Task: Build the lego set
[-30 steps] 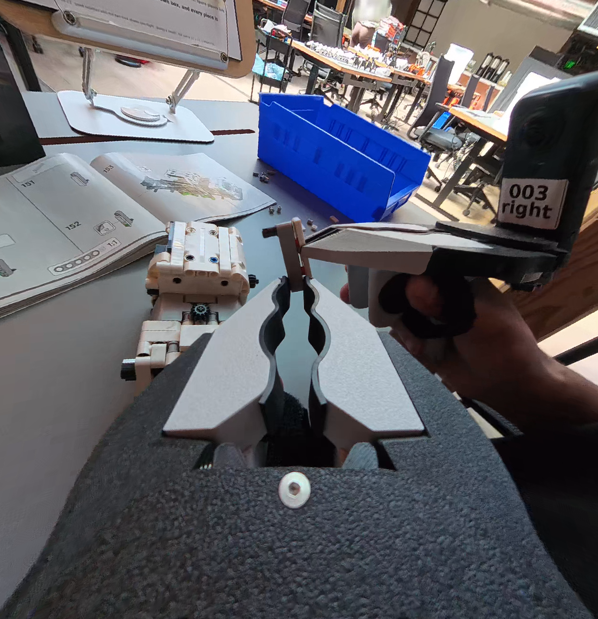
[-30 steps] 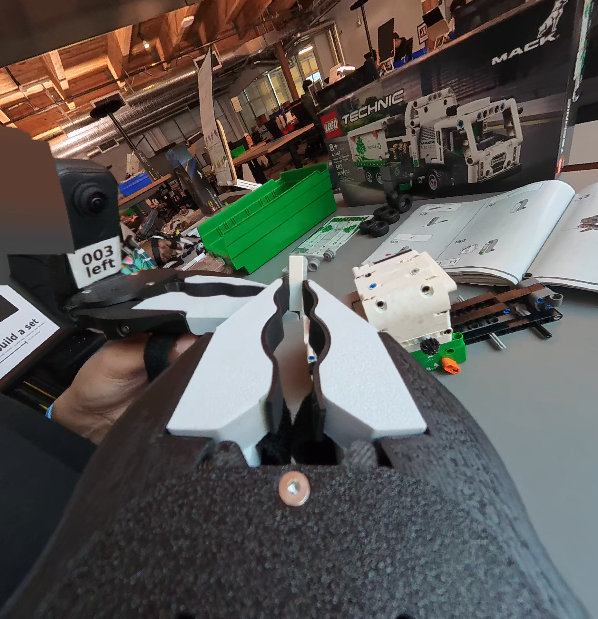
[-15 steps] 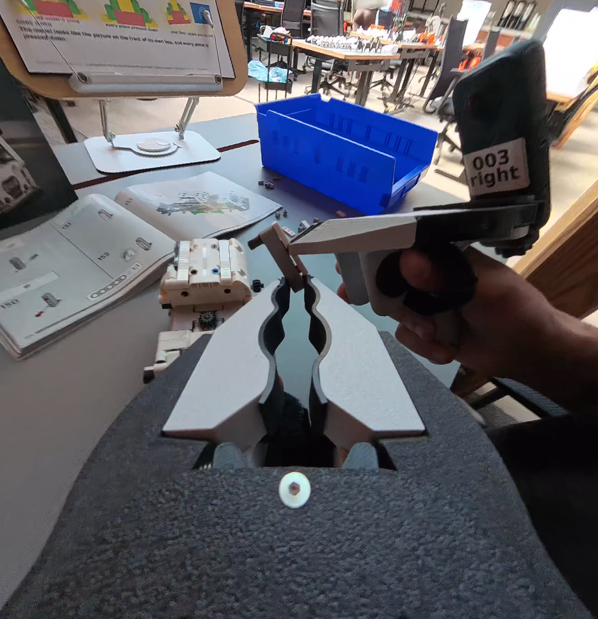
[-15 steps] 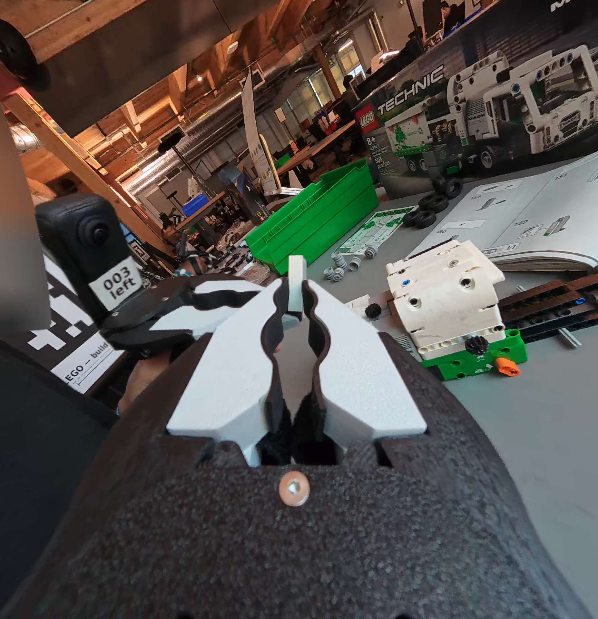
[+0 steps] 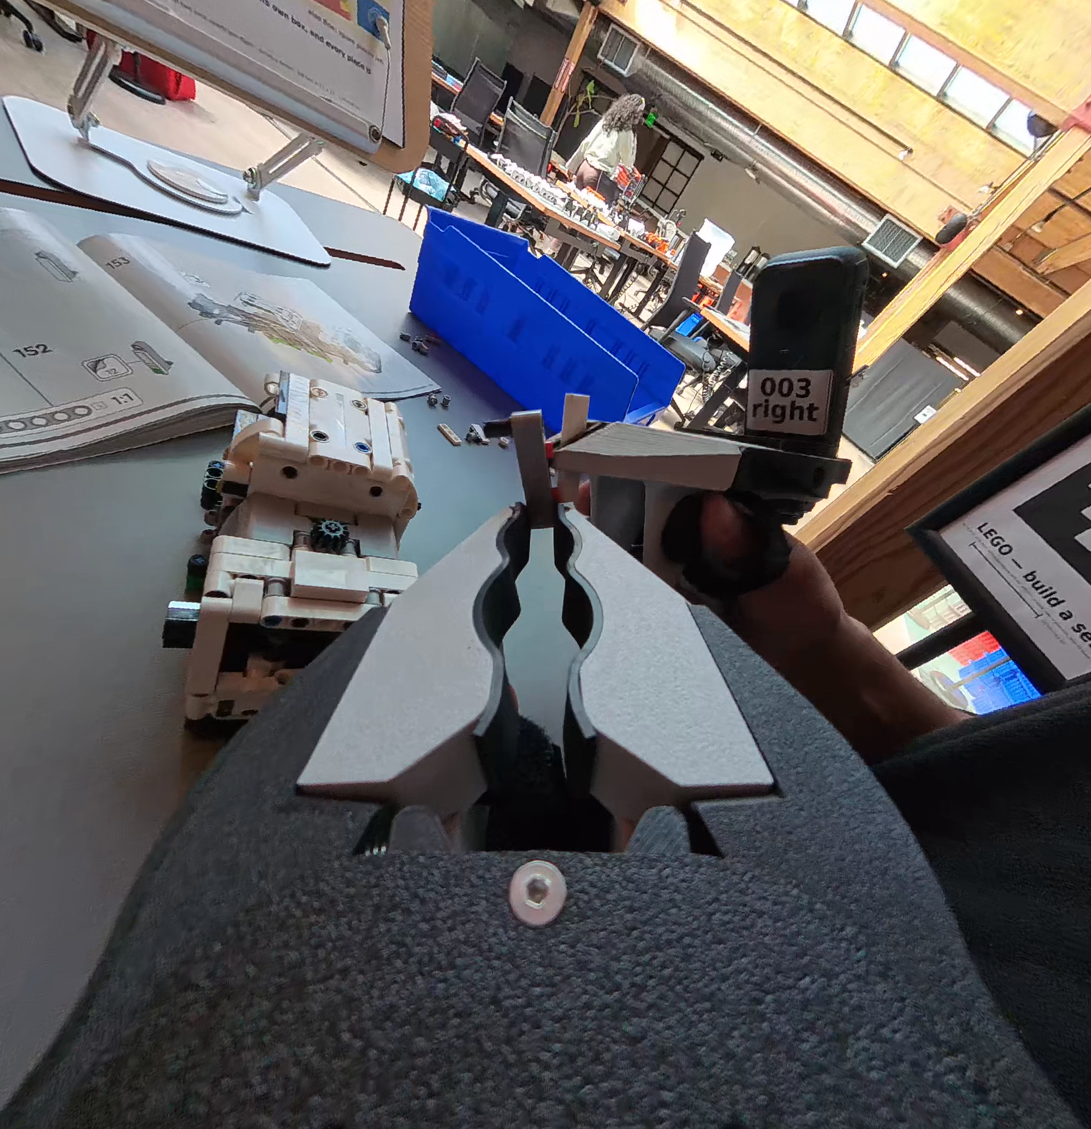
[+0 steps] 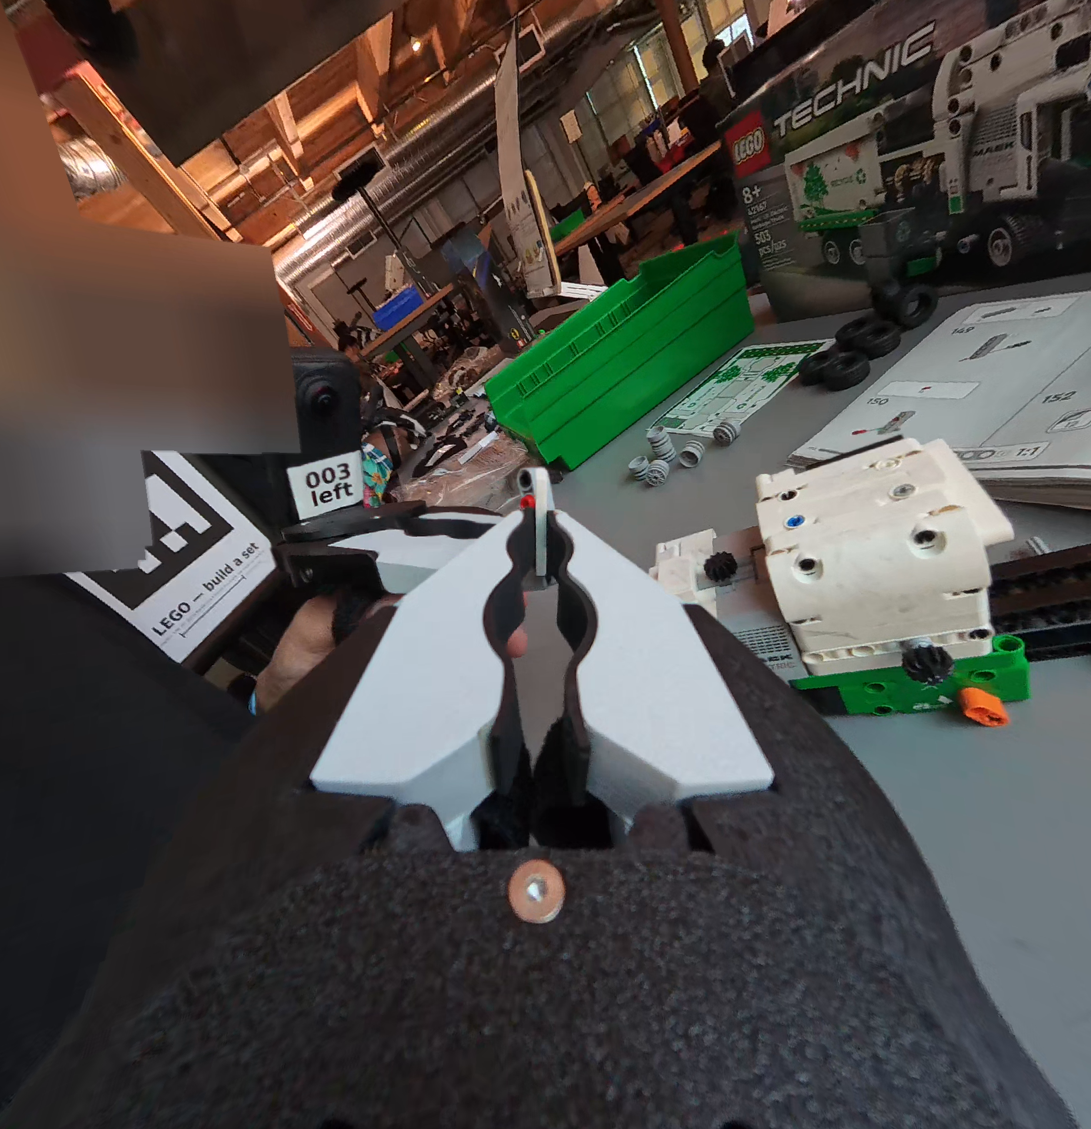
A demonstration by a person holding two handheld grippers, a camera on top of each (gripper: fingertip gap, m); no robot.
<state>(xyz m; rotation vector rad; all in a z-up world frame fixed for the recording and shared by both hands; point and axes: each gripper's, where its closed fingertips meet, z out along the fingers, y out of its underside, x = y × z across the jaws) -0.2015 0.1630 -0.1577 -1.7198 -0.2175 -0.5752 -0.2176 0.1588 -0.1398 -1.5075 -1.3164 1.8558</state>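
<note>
My left gripper (image 5: 539, 520) is shut on the lower end of a grey lego beam (image 5: 532, 464), held upright above the table. My right gripper (image 6: 540, 526) is shut on a white beam (image 6: 540, 537) with a red pin (image 6: 527, 502) near its top. The two grippers meet tip to tip. The right gripper (image 5: 564, 449) comes in from the right in the left wrist view, and the left one's fingers (image 6: 420, 550) come in from the left in the right wrist view. The white truck cab model (image 5: 323, 489) sits on the table; it also shows in the right wrist view (image 6: 866, 562) on a green base (image 6: 1007, 672).
An open instruction book (image 5: 103, 342) lies behind the model. A blue bin (image 5: 530, 342), a sign stand (image 5: 164, 171) and small loose parts (image 5: 463, 431) are farther back. A green bin (image 6: 616, 360), the set's box (image 6: 897, 153), black tyres (image 6: 866, 342), grey hubs (image 6: 671, 452) and dark frame beams (image 6: 1050, 599) lie around. Only a small space, under 4 cm, lies between the two pairs of fingers.
Both grippers have stayed tip to tip with their beams and have tilted and shifted together. The red pin on the white beam now shows in the right wrist view.
</note>
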